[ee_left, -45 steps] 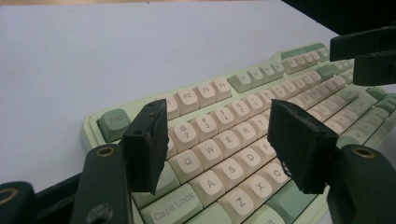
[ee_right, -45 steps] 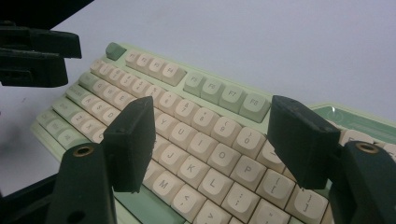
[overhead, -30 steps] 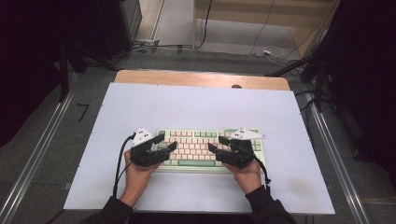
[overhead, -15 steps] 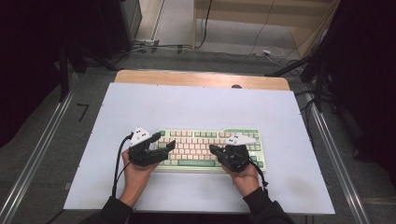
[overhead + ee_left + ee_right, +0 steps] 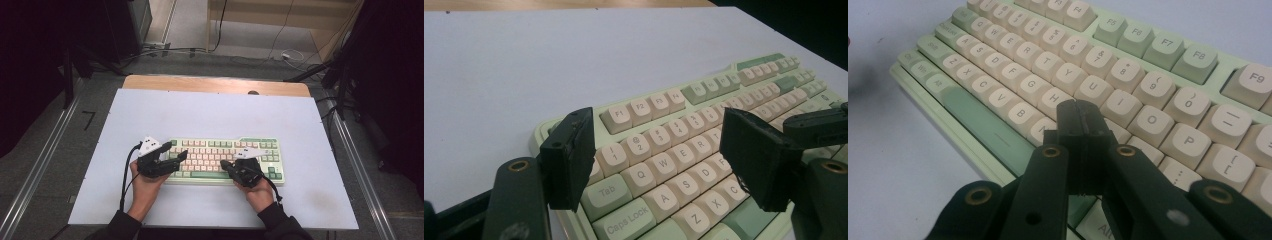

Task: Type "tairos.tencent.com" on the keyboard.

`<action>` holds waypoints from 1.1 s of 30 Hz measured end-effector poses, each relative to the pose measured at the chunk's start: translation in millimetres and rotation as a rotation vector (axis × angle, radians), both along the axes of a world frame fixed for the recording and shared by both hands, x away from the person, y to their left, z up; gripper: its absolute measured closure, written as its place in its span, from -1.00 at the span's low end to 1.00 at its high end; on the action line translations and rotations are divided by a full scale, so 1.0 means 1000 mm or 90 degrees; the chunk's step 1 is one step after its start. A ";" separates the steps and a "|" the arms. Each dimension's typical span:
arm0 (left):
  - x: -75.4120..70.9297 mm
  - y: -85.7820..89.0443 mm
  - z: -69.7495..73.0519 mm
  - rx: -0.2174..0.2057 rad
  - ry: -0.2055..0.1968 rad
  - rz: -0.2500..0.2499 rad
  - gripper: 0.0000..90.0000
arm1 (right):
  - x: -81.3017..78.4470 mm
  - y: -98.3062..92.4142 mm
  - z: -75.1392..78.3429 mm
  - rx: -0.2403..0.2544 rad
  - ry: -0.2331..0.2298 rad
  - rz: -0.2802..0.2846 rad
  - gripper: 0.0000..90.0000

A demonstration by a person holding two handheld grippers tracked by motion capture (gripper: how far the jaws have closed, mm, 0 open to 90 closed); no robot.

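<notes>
One keyboard point(image 5: 225, 159), pale green with cream keys, lies near the worktop's point(image 5: 210, 110) front edge. Left gripper point(image 5: 664, 160) hovers with jaws released; right gripper point(image 5: 1079, 117) has jaws clenched empty over the keys. Key legends read in the gripper views, not from above.

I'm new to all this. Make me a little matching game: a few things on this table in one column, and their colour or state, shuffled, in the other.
Things:
1. left tongs
2. right tongs
3. space bar
4. table top

States:
A. green
B. pale, plain surface
C. jaws apart, nothing between the pads
D. jaws shut together above the keyboard

Pairs: 1-C, 2-D, 3-A, 4-B
</notes>
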State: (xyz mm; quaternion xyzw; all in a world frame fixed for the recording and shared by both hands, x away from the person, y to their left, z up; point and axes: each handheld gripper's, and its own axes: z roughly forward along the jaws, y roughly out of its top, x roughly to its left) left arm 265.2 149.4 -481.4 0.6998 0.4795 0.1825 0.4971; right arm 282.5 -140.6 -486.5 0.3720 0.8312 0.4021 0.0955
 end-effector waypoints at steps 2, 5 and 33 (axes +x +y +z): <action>0.000 0.000 0.000 0.000 0.001 0.000 -0.31 | 0.000 0.000 -0.001 -0.001 0.000 0.001 0.94; 0.000 0.000 0.000 0.000 0.002 -0.001 -0.31 | -0.001 0.001 -0.002 -0.005 0.003 0.004 0.94; 0.000 0.003 0.000 -0.008 0.000 0.011 -0.31 | 0.004 -0.030 0.025 0.114 -0.043 -0.031 -0.16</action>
